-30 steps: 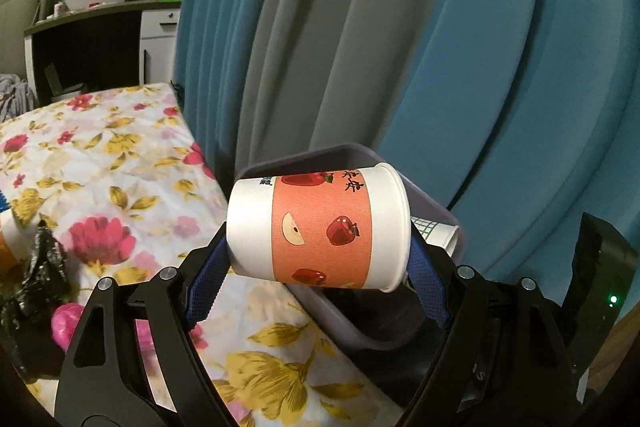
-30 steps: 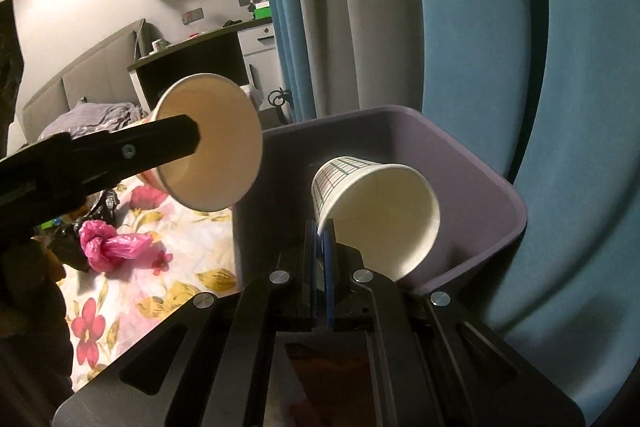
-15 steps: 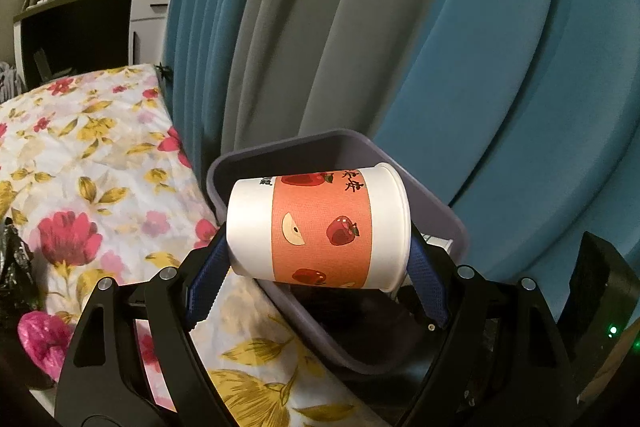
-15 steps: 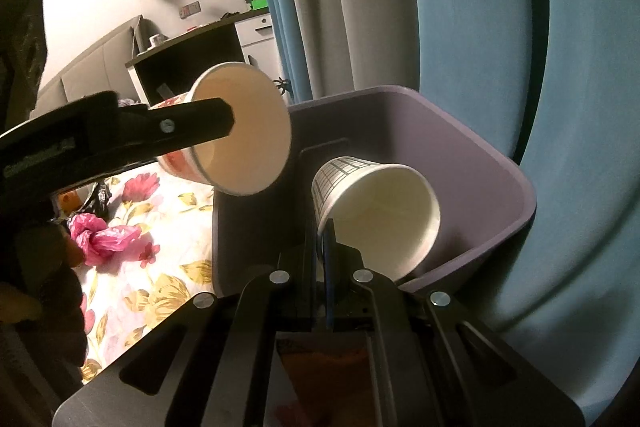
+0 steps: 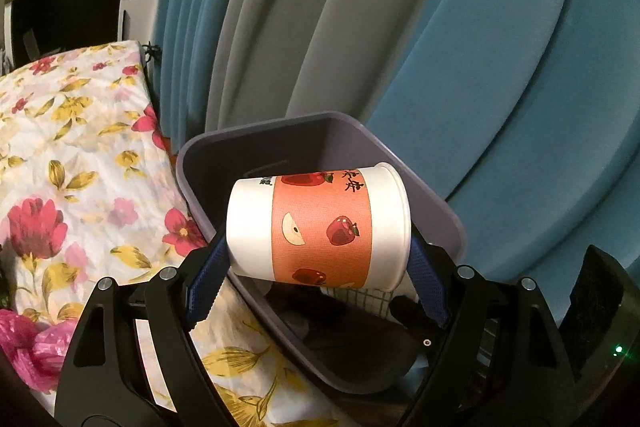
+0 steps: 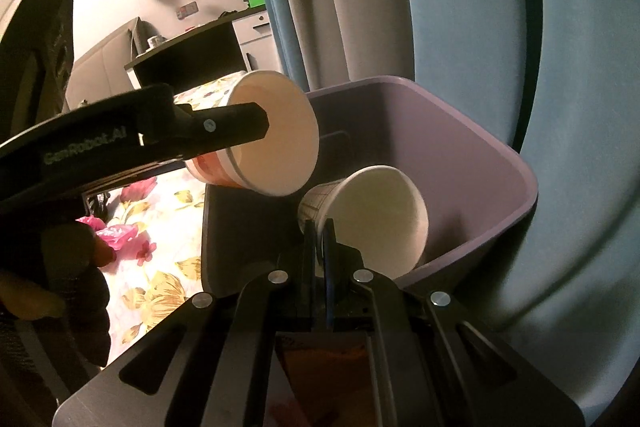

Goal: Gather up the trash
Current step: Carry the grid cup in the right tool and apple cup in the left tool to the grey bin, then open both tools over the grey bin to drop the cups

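Now both tilted tools grip cups over the bin [image 5: 452, 219]: left tool [image 5: 318, 267] the apple cup [image 5: 320, 227], right tool [image 6: 318, 247] the checked cup [image 6: 376, 215].

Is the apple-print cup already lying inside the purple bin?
No, the apple-print cup is clamped sideways in the left gripper, held above the purple bin.

Bin [image 5: 424, 187] bottom hidden behind apple cup [image 5: 320, 227]; dark contents unclear, perhaps bag.

We note the left gripper [image 5: 316, 269]: black frame, silver screws, blue textured pads [image 5: 202, 287]. At nine o'clock in the right view, grey "GenRobot.AI" lettering, black glove [image 6: 76, 291].
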### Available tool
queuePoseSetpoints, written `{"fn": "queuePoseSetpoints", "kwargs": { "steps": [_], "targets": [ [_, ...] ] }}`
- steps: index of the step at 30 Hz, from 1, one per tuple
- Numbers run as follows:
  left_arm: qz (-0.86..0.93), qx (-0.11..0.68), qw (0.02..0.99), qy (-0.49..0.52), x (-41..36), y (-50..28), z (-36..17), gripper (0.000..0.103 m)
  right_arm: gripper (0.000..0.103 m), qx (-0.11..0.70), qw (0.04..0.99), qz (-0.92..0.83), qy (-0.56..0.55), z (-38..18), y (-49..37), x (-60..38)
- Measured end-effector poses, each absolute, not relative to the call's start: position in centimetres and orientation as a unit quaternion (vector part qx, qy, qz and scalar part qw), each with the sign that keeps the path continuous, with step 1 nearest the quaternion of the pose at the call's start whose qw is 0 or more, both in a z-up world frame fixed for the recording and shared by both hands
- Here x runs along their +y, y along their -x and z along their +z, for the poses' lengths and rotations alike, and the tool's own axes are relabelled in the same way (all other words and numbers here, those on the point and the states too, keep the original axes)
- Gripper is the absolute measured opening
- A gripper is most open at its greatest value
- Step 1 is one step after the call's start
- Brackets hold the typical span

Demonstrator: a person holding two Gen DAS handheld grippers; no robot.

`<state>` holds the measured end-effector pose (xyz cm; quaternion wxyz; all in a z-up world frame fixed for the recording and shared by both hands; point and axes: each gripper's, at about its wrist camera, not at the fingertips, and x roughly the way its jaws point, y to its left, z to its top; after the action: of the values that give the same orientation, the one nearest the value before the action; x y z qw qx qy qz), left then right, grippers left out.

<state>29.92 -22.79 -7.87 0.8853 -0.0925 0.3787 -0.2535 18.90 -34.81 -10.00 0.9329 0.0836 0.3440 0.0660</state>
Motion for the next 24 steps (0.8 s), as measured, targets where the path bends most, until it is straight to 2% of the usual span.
{"fn": "queuePoseSetpoints", "kwargs": {
  "steps": [3,5,7,11,14,18,24],
  "targets": [
    [-0.256,0.383,0.882,0.097,-22.8,-30.1,-8.1,0.08,0.007,0.343,0.933,0.062,-0.089,-10.0,-18.7,-35.1],
    [-0.256,0.384,0.882,0.098,-22.9,-30.1,-8.2,0.08,0.012,0.344,0.933,0.06,-0.092,-10.1,-18.6,-35.3],
    [-0.257,0.386,0.88,0.1,-23.0,-30.2,-8.3,0.08,0.032,0.343,0.933,0.057,-0.092,-10.0,-18.5,-35.4],
    [-0.264,0.387,0.879,0.095,-23.3,-30.2,-8.4,0.08,0.038,0.337,0.936,0.048,-0.093,-9.9,-18.1,-35.8],
    [-0.261,0.377,0.884,0.093,-23.1,-29.9,-8.1,0.086,0.04,0.331,0.938,0.04,-0.095,-9.6,-17.5,-36.3],
    [-0.241,0.357,0.897,0.101,-22.0,-29.1,-7.2,0.094,0.053,0.313,0.944,0.019,-0.099,-8.9,-16.1,-36.9],
    [-0.206,0.33,0.915,0.104,-19.3,-26.5,-5.7,0.096,0.068,0.277,0.956,-0.004,-0.097,-7.3,-13.4,-36.8]
  ]
}}
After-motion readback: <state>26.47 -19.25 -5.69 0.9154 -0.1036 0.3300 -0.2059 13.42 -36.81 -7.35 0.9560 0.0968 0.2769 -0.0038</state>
